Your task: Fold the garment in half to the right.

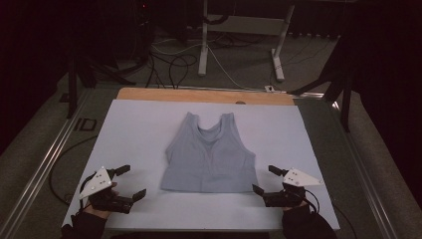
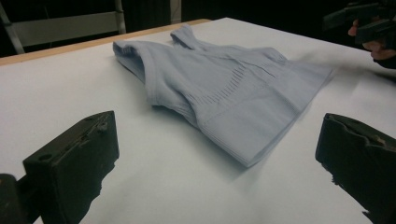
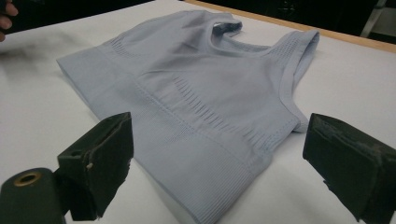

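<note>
A wide white sheet (image 1: pixel 139 129) covers the work table (image 1: pixel 199 94), whose bare wooden edge shows along the far side, and a pale blue sleeveless top (image 1: pixel 209 157) lies flat at its centre, straps toward the far edge and hem toward the person. The left gripper (image 1: pixel 130 181) and the right gripper (image 1: pixel 263 180) rest low on the sheet just beside the two hem corners, both with jaws spread wide and nothing between them. The work appears to stand at the approach: no fabric is gripped yet. The next move likely calls for each gripper to slide in and pinch a hem corner cleanly, taking both layers. The top is soft, stretchy knit with ribbed bands, a broad hem panel and a scooped neckline.
</note>
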`<control>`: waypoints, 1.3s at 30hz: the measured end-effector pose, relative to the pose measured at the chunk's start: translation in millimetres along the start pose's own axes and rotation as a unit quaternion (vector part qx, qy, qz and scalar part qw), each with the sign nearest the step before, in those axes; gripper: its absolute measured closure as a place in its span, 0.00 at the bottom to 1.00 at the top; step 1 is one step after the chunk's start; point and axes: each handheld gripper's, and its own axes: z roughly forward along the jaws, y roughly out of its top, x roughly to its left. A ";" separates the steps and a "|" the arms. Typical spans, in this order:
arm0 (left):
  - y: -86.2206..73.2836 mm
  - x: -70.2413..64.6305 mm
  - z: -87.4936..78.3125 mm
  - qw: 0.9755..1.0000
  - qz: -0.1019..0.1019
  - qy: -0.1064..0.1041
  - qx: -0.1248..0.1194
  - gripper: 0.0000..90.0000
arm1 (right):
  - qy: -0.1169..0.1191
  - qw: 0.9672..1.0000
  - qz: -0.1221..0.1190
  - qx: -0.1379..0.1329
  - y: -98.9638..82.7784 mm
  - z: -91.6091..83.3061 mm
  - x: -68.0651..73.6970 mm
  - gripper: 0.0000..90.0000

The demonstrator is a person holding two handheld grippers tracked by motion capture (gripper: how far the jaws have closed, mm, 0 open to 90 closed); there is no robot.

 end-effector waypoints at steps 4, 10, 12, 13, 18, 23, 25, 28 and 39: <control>0.8 -0.7 -0.2 1.000 0.002 0.000 -0.001 0.00 | 0.001 1.000 -0.002 0.000 1.1 0.2 1.5 0.10; 0.9 -1.1 1.3 1.000 0.003 -0.005 0.005 0.00 | 0.005 1.000 0.000 0.007 0.7 2.9 2.2 0.09; 1.3 -1.6 1.8 1.000 0.004 -0.007 0.008 0.00 | 0.006 1.000 0.001 0.007 1.0 3.1 2.4 0.09; 1.6 -2.0 2.0 1.000 0.005 -0.008 0.008 0.00 | 0.006 1.000 0.002 0.005 1.2 3.2 2.5 0.09; 2.4 -2.6 2.5 1.000 0.004 -0.012 0.012 0.00 | 0.008 1.000 -0.001 0.010 1.8 4.6 3.9 0.09; 4.2 -5.3 3.9 1.000 0.010 -0.020 0.019 0.00 | 0.018 1.000 -0.003 0.015 2.3 6.0 5.9 0.09; 4.5 -6.2 5.3 0.999 0.009 -0.026 0.020 0.00 | 0.017 1.000 -0.005 0.017 2.8 6.7 6.9 0.09; 5.9 -7.7 7.3 0.999 0.011 -0.031 0.024 0.00 | 0.021 1.000 -0.006 0.017 3.9 7.1 7.9 0.09; 18.0 -11.6 7.7 0.999 0.009 -0.046 0.017 0.00 | 0.027 1.000 -0.006 -0.010 24.8 -3.2 15.2 0.09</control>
